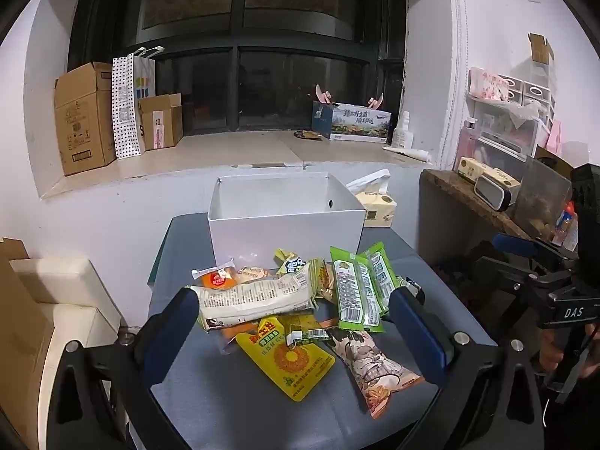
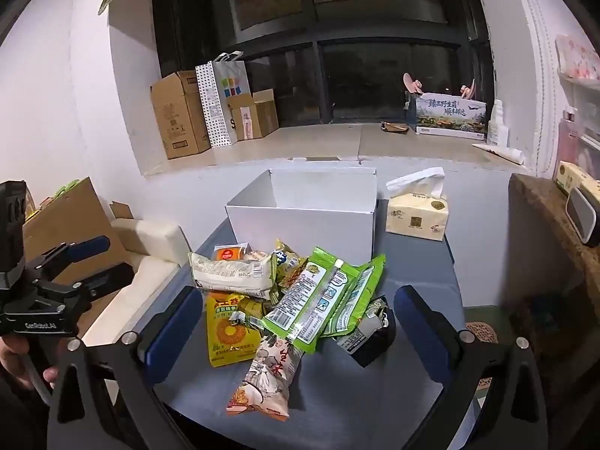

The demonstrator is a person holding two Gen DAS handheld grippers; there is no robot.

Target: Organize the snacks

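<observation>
A pile of snack packets lies on the grey table (image 1: pixel 225 393) in front of an open white box (image 1: pixel 285 221). The pile holds a long white packet (image 1: pixel 258 296), green packets (image 1: pixel 356 288), a yellow pouch (image 1: pixel 292 363) and a cartoon-printed packet (image 1: pixel 375 367). My left gripper (image 1: pixel 296 307) is open and empty, its jaws wide on either side of the pile and above it. My right gripper (image 2: pixel 300 303) is open and empty, hovering over the same pile. In the right wrist view I see the box (image 2: pixel 303 221), green packets (image 2: pixel 318 300), yellow pouch (image 2: pixel 228 333) and cartoon packet (image 2: pixel 270 371).
A tissue pack (image 2: pixel 416 213) stands right of the box. A windowsill behind holds cardboard boxes (image 1: pixel 82 116) and a printed carton (image 1: pixel 356 120). A cluttered side table (image 1: pixel 487 195) is on the right. White foam blocks (image 1: pixel 67 300) lie left of the table.
</observation>
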